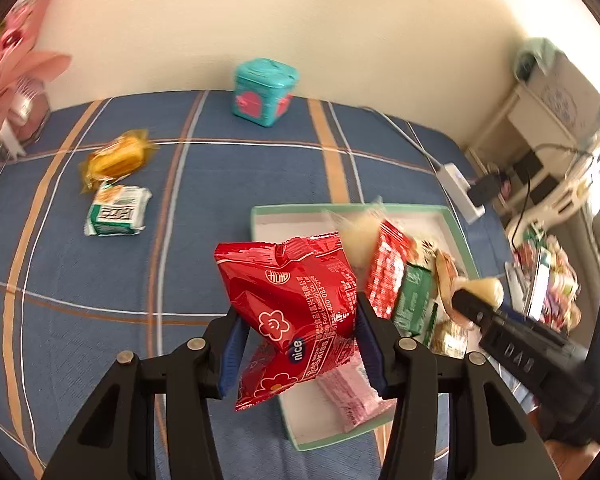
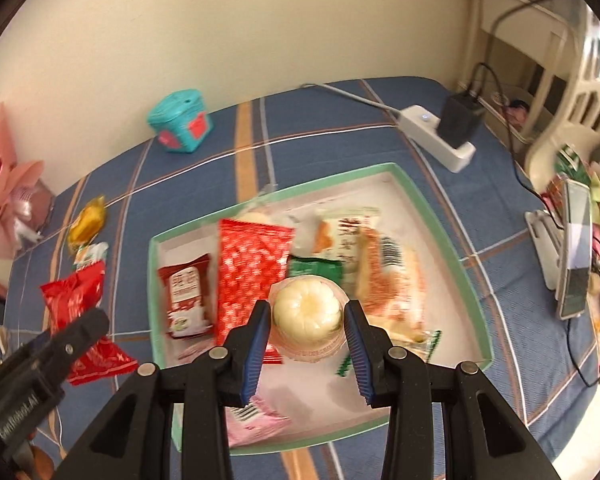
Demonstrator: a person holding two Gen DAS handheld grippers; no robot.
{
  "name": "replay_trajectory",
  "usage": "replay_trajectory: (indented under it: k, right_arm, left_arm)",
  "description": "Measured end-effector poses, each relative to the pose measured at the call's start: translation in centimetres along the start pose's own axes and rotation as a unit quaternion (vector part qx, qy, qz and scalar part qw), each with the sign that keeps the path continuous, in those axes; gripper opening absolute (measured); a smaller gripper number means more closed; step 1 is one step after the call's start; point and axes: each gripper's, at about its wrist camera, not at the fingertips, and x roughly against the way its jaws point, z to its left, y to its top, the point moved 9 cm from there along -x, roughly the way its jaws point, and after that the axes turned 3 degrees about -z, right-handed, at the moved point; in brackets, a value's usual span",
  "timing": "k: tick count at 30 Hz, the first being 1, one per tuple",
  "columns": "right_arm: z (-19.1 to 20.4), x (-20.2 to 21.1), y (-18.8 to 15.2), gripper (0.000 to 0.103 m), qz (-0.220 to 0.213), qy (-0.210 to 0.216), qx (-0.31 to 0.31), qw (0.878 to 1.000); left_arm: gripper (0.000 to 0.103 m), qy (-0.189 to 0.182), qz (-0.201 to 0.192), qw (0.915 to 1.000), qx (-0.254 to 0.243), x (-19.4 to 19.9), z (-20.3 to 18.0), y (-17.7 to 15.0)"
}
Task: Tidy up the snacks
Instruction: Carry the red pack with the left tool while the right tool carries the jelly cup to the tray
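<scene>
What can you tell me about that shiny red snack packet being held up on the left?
The red snack packet is a glossy, puffy foil pouch with crimped ends, white flower marks, printed Chinese text and the word "nice". The left tool pinches it between blue-padded fingers, tilted and crumpled, lifted above the blue plaid cloth at the green-rimmed tray's edge.

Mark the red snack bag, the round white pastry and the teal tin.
red snack bag (image 1: 296,300), left wrist view, front panel.
round white pastry (image 2: 306,307), right wrist view, top.
teal tin (image 1: 262,94), left wrist view, front face.
</scene>
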Motion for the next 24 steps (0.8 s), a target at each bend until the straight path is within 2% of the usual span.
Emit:
replay_trajectory:
  k: [8,16,24]
  right_arm:
    - [-0.9,-0.4,0.7,0.04,-0.001,0.007,-0.012,1.0]
    - [0.8,-2.1,1.0,0.041,0.002,0.028,0.001,1.0]
    - [-0.1,-4.4,0.5,0.041,0.029,0.017,-0.011,0.999]
  left_arm:
    - [0.052,-0.01,0.005,0.9993,-0.036,-2.0,-2.9,0.3]
    - [0.052,-0.016,0.006,0.9994,-0.031,-4.6,-2.8,1.0]
    - [0.052,-0.022,0.015,0.9993,-0.027,-7.0,-2.8,1.0]
